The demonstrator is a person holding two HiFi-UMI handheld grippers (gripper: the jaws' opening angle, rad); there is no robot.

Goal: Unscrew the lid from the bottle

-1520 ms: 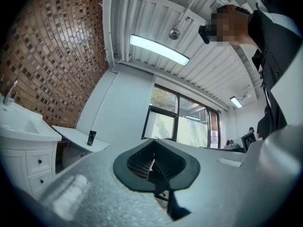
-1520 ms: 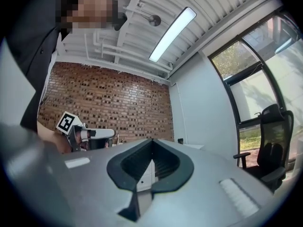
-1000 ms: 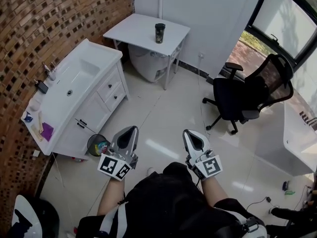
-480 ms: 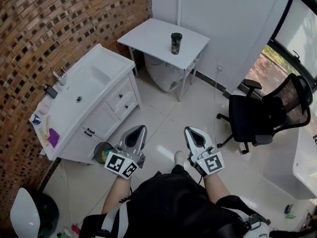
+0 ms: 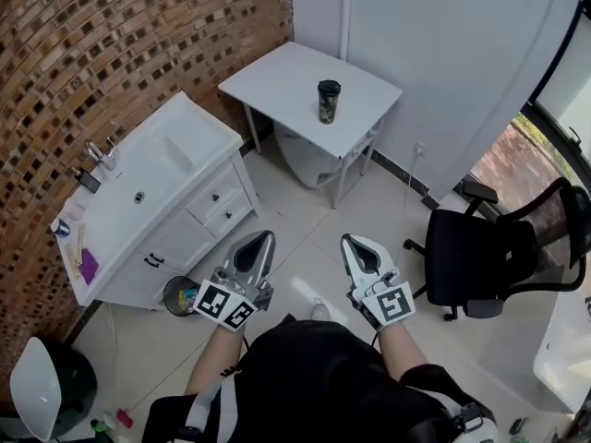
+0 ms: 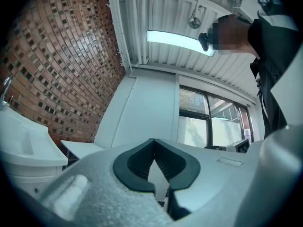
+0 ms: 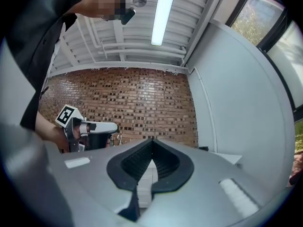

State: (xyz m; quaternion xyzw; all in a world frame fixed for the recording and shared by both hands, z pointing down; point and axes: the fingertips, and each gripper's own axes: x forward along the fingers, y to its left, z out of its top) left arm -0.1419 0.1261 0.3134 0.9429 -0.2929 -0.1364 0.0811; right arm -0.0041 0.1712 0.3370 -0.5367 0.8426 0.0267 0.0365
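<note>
Bottle (image 5: 329, 106) in sight, standing upright near the middle of the small white table (image 5: 282, 74) against the far wall, black lid (image 5: 329, 86) on top, nothing else on that table. It reads as a rigid, dark, patterned tumbler-type body, probably smooth and a touch slippery, and likely light enough to skid or tip if the lid is twisted without bracing. So my call: 1 gripper clamps the body around mid-height and the other takes the lid by its rim, squarely, so the turn doesn't drag the whole thing across the tabletop. Now the grippers: the left gripper (image 5: 261, 239) and the right gripper (image 5: 352, 241) are both held low in front of the person, over the tiled floor, each with its 2 jaws pressed together and nothing between them. The bottle lies well apart from both, ahead of them and between their 2 lines, a little nearer the right one's, with the sink vanity (image 5: 111, 233) off to the left. Nothing touched yet, the unscrewing not begun.
</note>
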